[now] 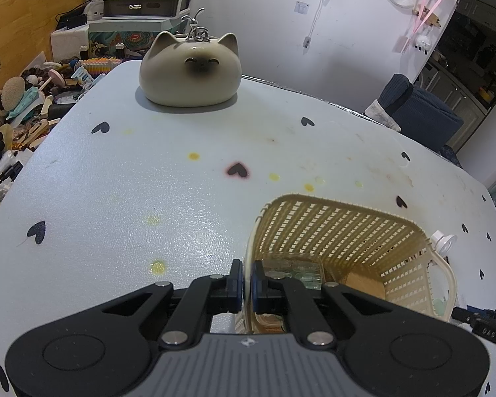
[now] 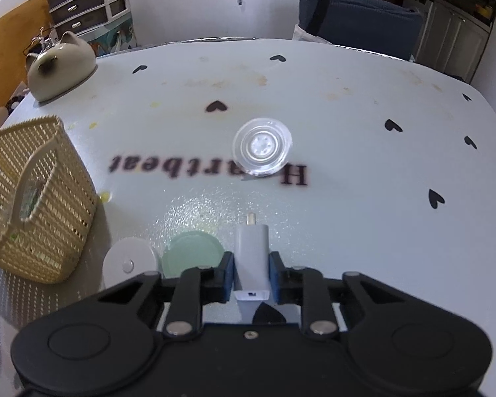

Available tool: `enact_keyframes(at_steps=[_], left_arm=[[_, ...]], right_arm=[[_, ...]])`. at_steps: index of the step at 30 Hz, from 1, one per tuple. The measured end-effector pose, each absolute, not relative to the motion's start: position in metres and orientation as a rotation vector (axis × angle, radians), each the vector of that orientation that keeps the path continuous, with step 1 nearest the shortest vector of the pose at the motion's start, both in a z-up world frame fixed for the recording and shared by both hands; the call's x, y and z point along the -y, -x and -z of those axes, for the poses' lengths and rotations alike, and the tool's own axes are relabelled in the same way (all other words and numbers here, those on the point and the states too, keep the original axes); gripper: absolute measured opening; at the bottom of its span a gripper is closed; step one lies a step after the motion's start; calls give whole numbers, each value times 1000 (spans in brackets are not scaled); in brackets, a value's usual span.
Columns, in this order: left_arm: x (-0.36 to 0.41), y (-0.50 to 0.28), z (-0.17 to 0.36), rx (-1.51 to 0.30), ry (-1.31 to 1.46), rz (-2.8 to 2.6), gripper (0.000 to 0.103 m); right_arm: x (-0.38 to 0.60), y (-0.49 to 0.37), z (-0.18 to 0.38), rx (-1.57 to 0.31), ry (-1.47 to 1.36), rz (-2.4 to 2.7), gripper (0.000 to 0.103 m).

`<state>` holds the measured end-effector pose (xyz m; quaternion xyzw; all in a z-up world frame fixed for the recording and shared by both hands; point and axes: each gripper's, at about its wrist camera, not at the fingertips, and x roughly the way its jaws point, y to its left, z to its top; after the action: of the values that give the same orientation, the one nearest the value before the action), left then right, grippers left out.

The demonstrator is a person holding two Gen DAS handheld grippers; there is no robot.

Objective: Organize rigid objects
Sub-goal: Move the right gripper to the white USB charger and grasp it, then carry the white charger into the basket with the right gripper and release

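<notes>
My left gripper (image 1: 247, 271) is shut on the near rim of a cream woven basket (image 1: 340, 228), one finger inside and one outside. A clear box with pale contents lies inside the basket (image 1: 294, 269). My right gripper (image 2: 251, 259) is shut on a white USB charger plug (image 2: 251, 254), held just above the table with its prong pointing forward. The basket also shows at the left of the right wrist view (image 2: 33, 198). A clear round suction cup (image 2: 262, 147) stands on the table ahead. A white disc (image 2: 129, 263) and a pale green disc (image 2: 191, 254) lie between basket and plug.
A ceramic cat-shaped jar (image 1: 190, 69) sits at the table's far edge. The white tablecloth (image 1: 115, 182) has black hearts and stains. Clutter lies beyond the left edge (image 1: 26, 106). A blue chair (image 2: 357, 23) stands behind the table. A white-capped item (image 1: 443, 241) sits right of the basket.
</notes>
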<state>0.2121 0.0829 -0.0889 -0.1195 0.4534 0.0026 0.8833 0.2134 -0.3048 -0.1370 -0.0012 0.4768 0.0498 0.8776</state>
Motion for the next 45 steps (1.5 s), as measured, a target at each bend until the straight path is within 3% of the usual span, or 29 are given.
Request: enact_keyframes(at_steps=[17,31,45], left_arm=[[-82,-215,88,-949,241,4,6],[-83,-215,88,-947,251,9,6],[-83,-216,88,-946,253,4,6]], right_arm=[[242,-227,35,-771,-134,-459,23],[131,-242,73,-914,43,-785,23],[88,-232,101,-1010,122,-935,23]])
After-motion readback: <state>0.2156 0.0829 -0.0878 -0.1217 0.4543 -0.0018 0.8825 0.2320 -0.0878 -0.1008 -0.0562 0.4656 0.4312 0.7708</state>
